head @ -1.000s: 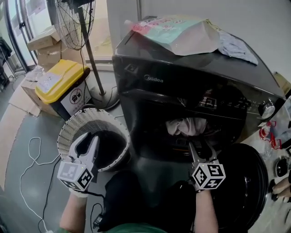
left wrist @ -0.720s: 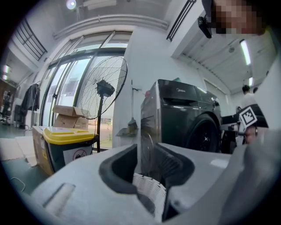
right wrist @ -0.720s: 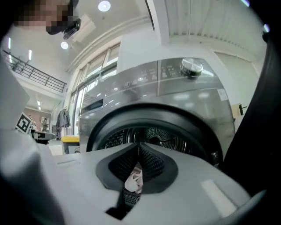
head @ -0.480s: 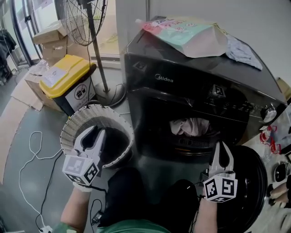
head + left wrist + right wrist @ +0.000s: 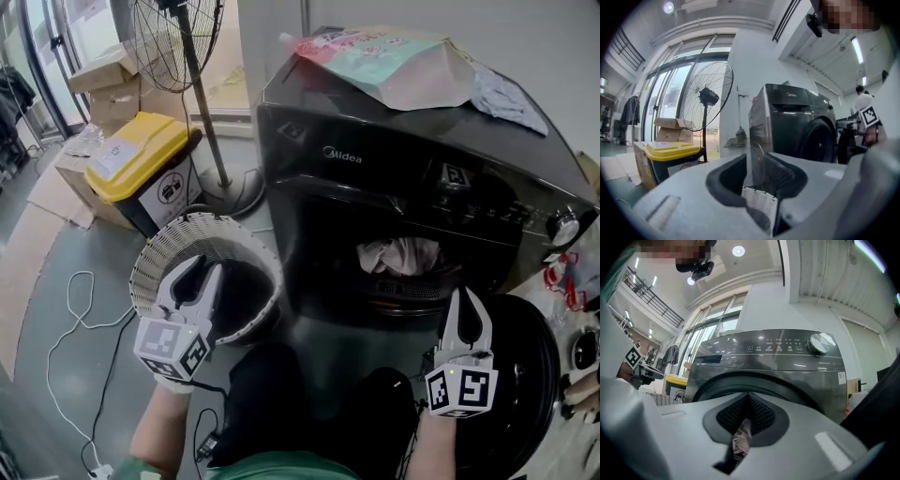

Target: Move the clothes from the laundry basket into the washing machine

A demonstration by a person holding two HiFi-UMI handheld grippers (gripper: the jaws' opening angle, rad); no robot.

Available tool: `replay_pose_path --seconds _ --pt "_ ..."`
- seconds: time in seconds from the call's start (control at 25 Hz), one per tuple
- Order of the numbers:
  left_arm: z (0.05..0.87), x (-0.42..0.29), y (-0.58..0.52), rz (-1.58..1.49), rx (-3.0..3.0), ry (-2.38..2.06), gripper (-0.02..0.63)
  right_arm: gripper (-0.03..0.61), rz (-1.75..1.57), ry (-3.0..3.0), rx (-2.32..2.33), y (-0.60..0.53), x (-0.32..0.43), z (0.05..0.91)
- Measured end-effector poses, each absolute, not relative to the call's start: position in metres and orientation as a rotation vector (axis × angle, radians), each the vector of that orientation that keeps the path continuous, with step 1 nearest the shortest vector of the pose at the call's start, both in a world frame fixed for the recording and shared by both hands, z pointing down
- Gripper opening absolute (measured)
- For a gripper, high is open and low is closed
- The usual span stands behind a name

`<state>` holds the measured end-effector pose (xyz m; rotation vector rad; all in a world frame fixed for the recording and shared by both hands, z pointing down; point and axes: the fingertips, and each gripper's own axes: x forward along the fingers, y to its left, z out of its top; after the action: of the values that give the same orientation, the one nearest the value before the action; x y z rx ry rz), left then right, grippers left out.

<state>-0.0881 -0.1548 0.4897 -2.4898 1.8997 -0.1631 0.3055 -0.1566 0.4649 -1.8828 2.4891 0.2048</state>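
Clothes (image 5: 401, 255) sit in the washer (image 5: 328, 131) drum, middle right. Right claw (image 5: 466, 298) is pressed together, empty. Left claw (image 5: 203, 270), spread a little, hangs over the basket (image 5: 211, 223), lower left. Best dip low and check inside.

"Midea" brand on washing machine (image 5: 394, 187) front

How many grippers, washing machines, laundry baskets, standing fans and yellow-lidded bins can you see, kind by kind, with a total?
Grippers: 2, the left gripper and the right gripper
Washing machine: 1
Laundry basket: 1
Standing fan: 1
Yellow-lidded bin: 1
Total: 6
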Motion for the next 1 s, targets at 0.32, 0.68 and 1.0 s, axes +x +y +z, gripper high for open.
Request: replay_pose_path --seconds 0.32,0.68,1.0 --pt "0.489 -0.089 -0.149 -0.164 -2.486 1.901 0.115 0.002 0.196 2.508 -1.851 -0.155 0.300 0.466" --pt "0.490 -0.090 -0.148 -0.160 -2.491 1.901 0.115 0.002 0.179 2.504 -1.844 -0.152 0.298 0.466" --pt "0.493 -0.090 -0.149 -0.173 -2.499 1.889 0.115 0.002 0.176 2.501 -1.846 -0.153 0.295 0.471"
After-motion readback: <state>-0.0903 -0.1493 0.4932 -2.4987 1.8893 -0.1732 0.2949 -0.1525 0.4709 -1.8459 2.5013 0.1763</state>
